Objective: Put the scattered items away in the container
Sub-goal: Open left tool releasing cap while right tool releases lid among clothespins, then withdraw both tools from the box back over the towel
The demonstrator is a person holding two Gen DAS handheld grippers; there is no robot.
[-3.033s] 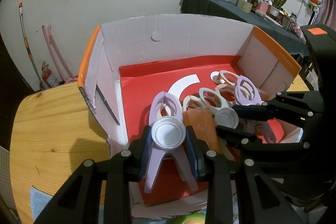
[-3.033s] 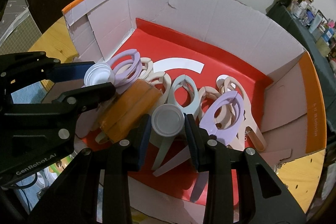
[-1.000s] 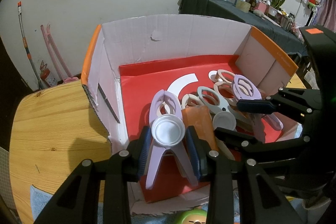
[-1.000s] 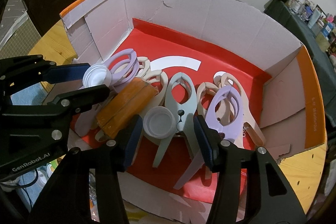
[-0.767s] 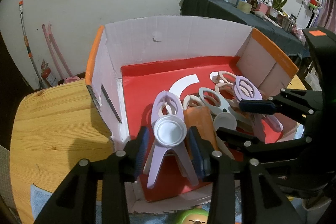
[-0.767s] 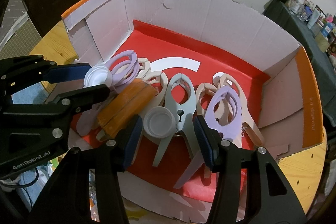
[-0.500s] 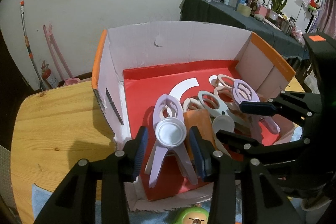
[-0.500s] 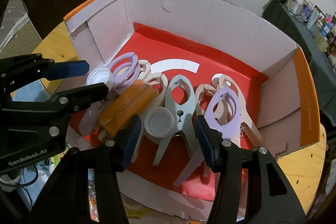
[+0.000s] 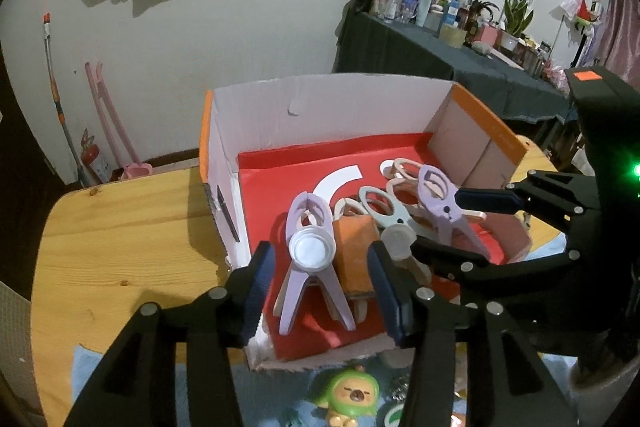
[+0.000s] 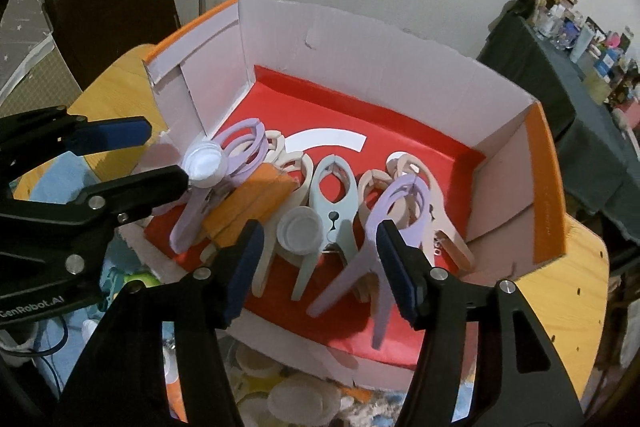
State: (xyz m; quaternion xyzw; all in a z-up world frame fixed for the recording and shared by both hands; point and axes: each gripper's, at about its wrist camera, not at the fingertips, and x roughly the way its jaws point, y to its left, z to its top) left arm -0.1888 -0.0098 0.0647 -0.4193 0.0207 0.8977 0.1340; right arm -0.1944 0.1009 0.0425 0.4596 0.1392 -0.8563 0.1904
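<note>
Over the cardboard box (image 9: pixel 256 115) on the wooden table, both grippers are opening: the left gripper (image 9: pixel 320 281) has a white cap (image 9: pixel 311 250) loose between its jaws near the box's front-left corner, the right gripper (image 10: pixel 318 251) another white cap (image 10: pixel 299 231) by the front edge, so lifting straight up should avoid snagging the clips.

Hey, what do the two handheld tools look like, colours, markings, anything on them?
Both look the same: black angular plastic frames with silver screws and two fingers lined with dark blue pads. The left tool shows this in its own view. The right tool has an orange square on top of its body and a green light, seen from the left wrist view. The left one carries white "GenRobot.AI" lettering. No hands or sleeves show.
</note>
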